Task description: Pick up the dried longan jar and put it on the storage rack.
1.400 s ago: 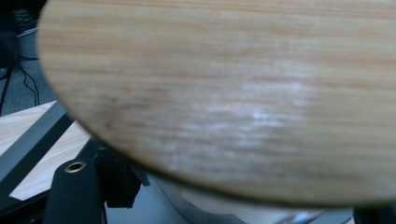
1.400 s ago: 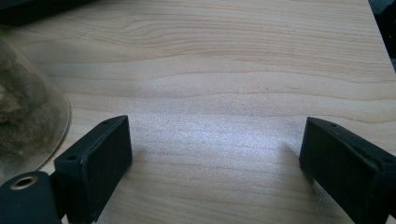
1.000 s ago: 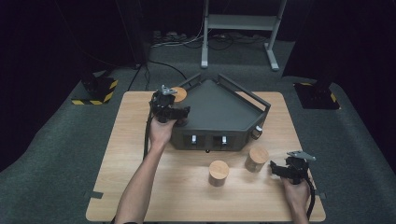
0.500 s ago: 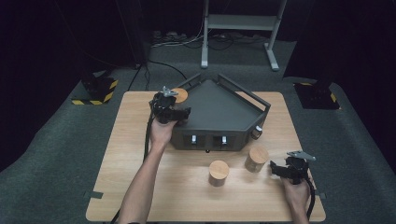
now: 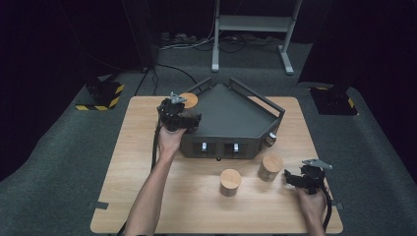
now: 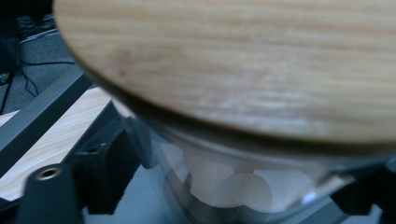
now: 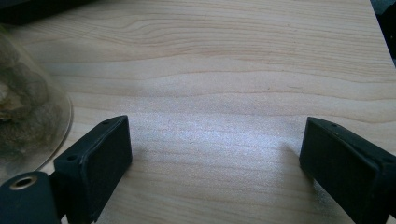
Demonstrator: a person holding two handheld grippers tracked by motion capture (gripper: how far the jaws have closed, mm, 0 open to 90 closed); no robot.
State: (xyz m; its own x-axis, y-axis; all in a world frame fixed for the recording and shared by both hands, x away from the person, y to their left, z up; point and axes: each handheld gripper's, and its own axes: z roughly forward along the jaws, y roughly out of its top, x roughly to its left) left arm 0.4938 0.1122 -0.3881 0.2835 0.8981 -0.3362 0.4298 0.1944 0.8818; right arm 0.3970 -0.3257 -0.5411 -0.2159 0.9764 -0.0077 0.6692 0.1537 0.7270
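Right gripper point(image 5: 295, 180) rests low on the table point(image 5: 147, 206) near its front right corner, close to the near edge. Jaws stand wide apart with bare wood between them; nothing held. In the right gripper view a glass jar wall point(image 7: 28, 107) sits just beside the left jaw, not touching the pad as far as can be told.

Two wood-lidded jars stand in the front half of the table: middle jar point(image 5: 230, 182) and right jar point(image 5: 270, 167), near each other but apart. The right jar is just left of the right gripper. Open table lies to the left of the middle jar, crossed by the left forearm point(image 5: 152, 196).

Behind the jars sits a dark tray point(image 5: 236, 123) with raised rails, its front face square to the person, its back coming to a point at the far table edge. Free wood strips remain on both sides of it.

Left gripper point(image 5: 178, 110) is at the tray's far left corner. Its jaws have just been opening. Between them is the third jar point(image 6: 233, 70), wood lid up, glass body below; in the high view its lid point(image 5: 189, 100) shows just beyond the gripper, by the tray rail. Pads appear off the glass; contact cannot be told surely.
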